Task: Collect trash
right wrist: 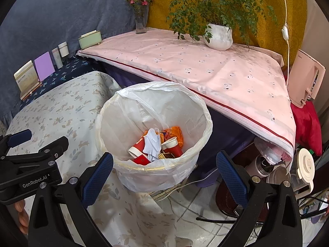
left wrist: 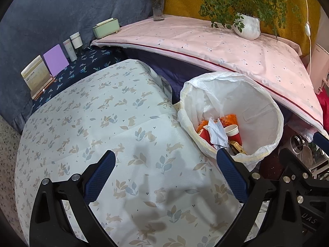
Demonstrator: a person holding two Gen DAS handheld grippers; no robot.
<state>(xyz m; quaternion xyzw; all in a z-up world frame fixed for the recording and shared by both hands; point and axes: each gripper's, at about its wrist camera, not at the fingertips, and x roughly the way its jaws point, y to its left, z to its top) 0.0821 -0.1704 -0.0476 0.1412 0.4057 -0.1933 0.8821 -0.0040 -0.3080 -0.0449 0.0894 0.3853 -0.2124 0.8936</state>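
Left tongs wide over rabbit-print cloth, right tongs wide above trash bin, both empty

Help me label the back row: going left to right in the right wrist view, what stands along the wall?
Card stand → purple card → tube → white jar → green box → flower vase → potted plant.

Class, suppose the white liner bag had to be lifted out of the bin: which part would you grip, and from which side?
Grip the liner bag at its folded-over rim, probably from above on the near right side. There the plastic hangs loose over the bin edge, giving a thin flap to pinch, and floor rather than a table lies beside it. The right gripper is open nearby.
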